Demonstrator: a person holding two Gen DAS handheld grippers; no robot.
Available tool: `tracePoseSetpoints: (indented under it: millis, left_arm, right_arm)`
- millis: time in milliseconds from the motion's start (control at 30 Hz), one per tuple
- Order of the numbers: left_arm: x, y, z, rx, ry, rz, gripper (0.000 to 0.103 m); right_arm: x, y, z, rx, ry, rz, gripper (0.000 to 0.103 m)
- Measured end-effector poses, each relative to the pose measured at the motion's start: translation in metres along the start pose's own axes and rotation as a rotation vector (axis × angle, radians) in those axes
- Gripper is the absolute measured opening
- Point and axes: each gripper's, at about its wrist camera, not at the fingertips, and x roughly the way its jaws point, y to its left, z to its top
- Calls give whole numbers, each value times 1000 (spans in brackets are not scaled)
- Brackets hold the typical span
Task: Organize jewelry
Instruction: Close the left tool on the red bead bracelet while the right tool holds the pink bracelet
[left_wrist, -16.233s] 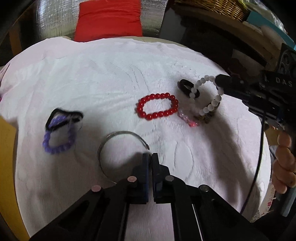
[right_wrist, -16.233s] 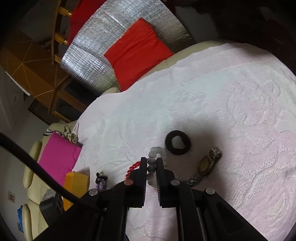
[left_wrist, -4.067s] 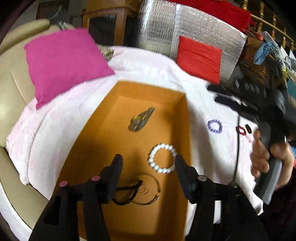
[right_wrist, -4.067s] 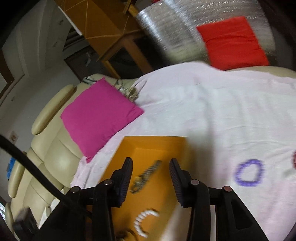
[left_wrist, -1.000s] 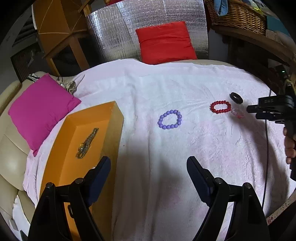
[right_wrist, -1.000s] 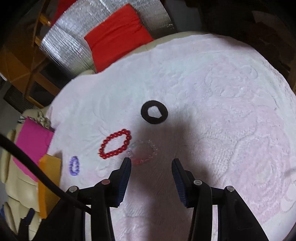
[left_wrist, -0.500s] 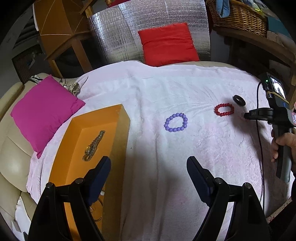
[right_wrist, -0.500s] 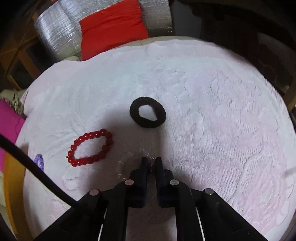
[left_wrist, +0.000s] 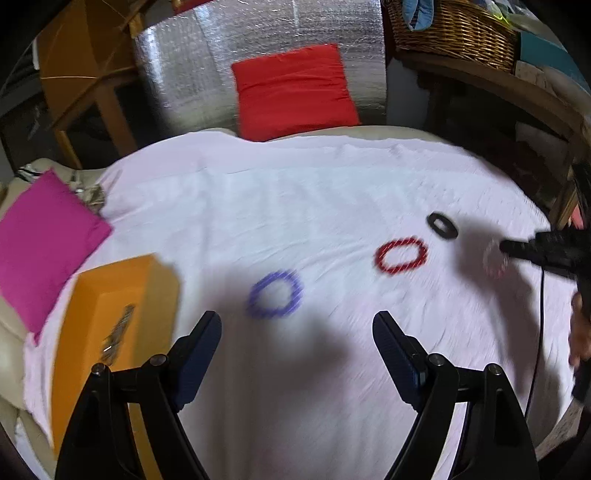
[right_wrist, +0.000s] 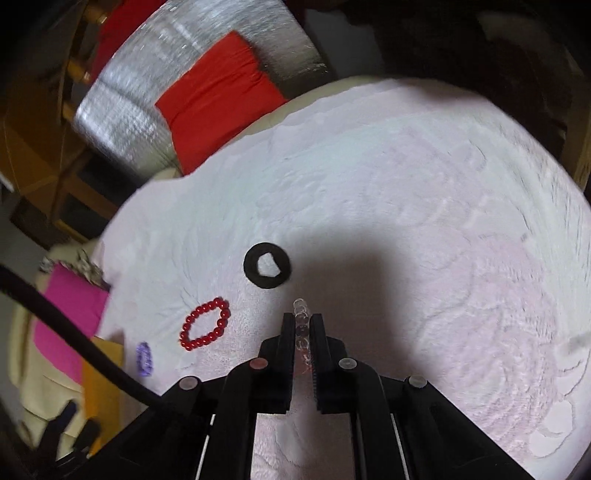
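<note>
The right gripper (right_wrist: 303, 325) has its jaws pressed together on a clear bead bracelet (right_wrist: 301, 321); a few beads stick out past the tips. Only the right wrist view shows this grip well. In the left wrist view the same bracelet (left_wrist: 494, 258) is a pale blurred ring hanging at the tip of the right gripper (left_wrist: 508, 248), above the pink cloth (left_wrist: 332, 206) that covers the surface.

The left gripper (left_wrist: 295, 332) has its jaws wide apart, with nothing between them, above the cloth. Just beyond them lies a purple bead bracelet (left_wrist: 275, 294), then a red bead bracelet (left_wrist: 400, 255) and a black ring (left_wrist: 441, 224), each apart from the others. In the right wrist view the purple one (right_wrist: 144, 359) is only a small spot at the left.

The left wrist view alone shows the inside of the orange box (left_wrist: 88, 314) with a metal watch (left_wrist: 117, 334) in it. Both views show a pink cushion (left_wrist: 40, 240) and a red cushion (left_wrist: 295, 88).
</note>
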Motion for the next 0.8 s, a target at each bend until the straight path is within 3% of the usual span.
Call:
tracePoseSetpoints:
  millis: [167,367,500,600,667,733,800]
  left_arm:
    - [36,-21,26,8,-1,-64,84]
    - [78,-38,45,-30,56,-136,84]
    - [97,-55,49,10,103,-163,84]
    - [106,-65,48,37,132,-178,71]
    - [115,-69,47,38,169,-194,54]
    - [120,-69,47,25,174,-208,50]
    - [124,-68,49,13,181,-222,40]
  right_arm:
    - [-11,-11,0,49,2,46,9]
    - [-8,-11,6,50,-4,64,9]
    - [-11,-12,5,46,-5,66,9]
    - [-9,-14,6,51,-2,66,9]
    - [-9,-16,6,51,-1,65,9]
    - [-9,-15,6,50,1,65,9]
    - [-8,-15,6,49,3,66,9]
